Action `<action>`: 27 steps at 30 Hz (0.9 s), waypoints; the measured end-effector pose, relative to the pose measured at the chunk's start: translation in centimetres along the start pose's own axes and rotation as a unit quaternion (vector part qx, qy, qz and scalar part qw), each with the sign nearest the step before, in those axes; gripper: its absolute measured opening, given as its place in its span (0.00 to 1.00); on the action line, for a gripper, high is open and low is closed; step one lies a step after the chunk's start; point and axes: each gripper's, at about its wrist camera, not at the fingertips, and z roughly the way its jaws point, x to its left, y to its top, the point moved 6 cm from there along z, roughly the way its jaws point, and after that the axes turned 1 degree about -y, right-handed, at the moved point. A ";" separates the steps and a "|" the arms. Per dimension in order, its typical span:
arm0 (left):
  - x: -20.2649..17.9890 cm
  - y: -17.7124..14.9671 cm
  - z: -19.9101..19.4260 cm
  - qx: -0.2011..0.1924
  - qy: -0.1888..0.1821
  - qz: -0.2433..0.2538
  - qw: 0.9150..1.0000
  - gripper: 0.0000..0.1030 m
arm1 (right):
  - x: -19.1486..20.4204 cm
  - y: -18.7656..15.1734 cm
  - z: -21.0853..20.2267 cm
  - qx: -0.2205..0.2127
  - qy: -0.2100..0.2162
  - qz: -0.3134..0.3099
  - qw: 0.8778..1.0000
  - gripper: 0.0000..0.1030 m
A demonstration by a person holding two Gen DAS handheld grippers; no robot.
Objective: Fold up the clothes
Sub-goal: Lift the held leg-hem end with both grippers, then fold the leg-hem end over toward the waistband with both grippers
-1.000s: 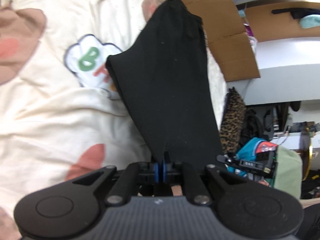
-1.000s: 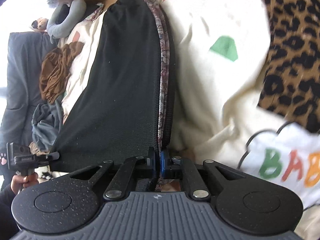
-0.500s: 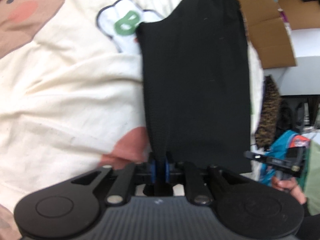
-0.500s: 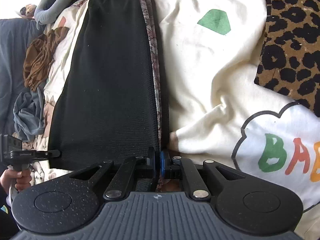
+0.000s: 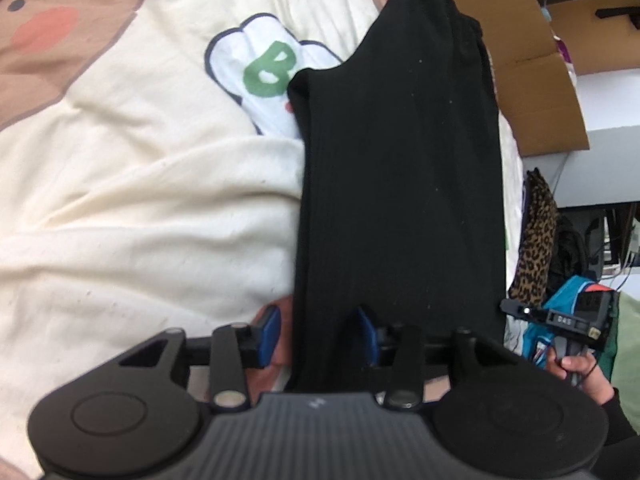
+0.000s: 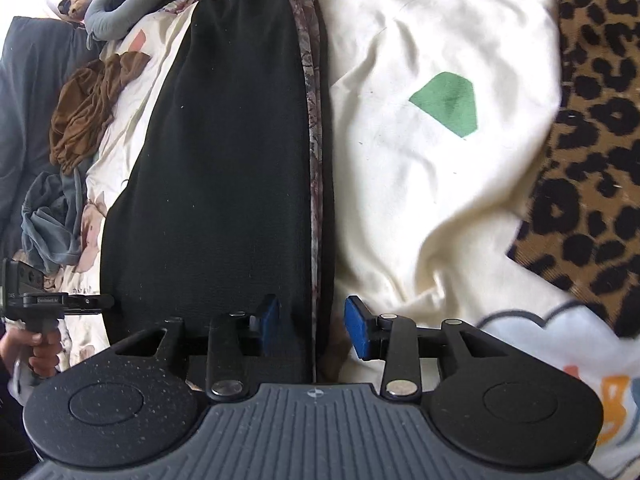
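Black garment [image 5: 400, 184]: folded lengthwise into a long strip, lying flat on the cream bed cover [image 5: 132, 208]; floral-lined edge [image 6: 312, 128] shows along its right side in right-wrist view. Near end of the strip sits betw. the blue pads of both tongs. Left tongs [image 5: 318, 336]: jaws opening, pads apart, cloth edge betw. them but not pinched. Right tongs [image 6: 312, 326]: jaws opening, pads apart, garment's lined edge in the gap, not clamped. Each tool appears in the other's view w/ a hand on its grip: person's right hand [image 5: 580, 372], left hand [image 6: 38, 350].

Bed cover print: white cloud patch [image 5: 260, 76] w/ green letter "B" legible; the rest is hidden under the garment. Right-wrist view shows part of the same patch at lower right, an orange letter blurred, not readable; also a green shape [image 6: 448, 102]. Leopard-print fabric [image 6: 588, 140] lies right of the garment, apart from it. Brown clothing [image 6: 88, 112] and grey clothing [image 6: 52, 224] are heaped at left. Cardboard [image 5: 532, 68] stands beyond the bed.
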 end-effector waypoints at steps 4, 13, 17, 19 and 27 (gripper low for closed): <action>0.2 0.2 0.7 -0.014 -0.028 -0.011 0.999 0.46 | -0.1 0.3 1.2 0.006 0.029 0.017 0.999 0.42; 1.2 -1.3 2.9 0.021 -0.102 -0.063 0.993 0.23 | 0.3 -0.8 2.0 0.027 0.092 0.040 0.995 0.36; 1.6 -1.2 3.3 0.015 -0.106 -0.080 0.991 0.18 | 0.4 -1.6 2.4 0.046 0.097 0.041 0.993 0.29; 1.4 -1.5 3.0 0.016 -0.103 -0.076 0.992 0.11 | 0.5 -2.2 2.5 0.059 0.093 0.037 0.993 0.21; -1.3 -1.8 0.2 0.003 -0.102 -0.052 0.993 0.05 | 2.2 -2.9 0.6 0.043 0.091 0.015 0.995 0.05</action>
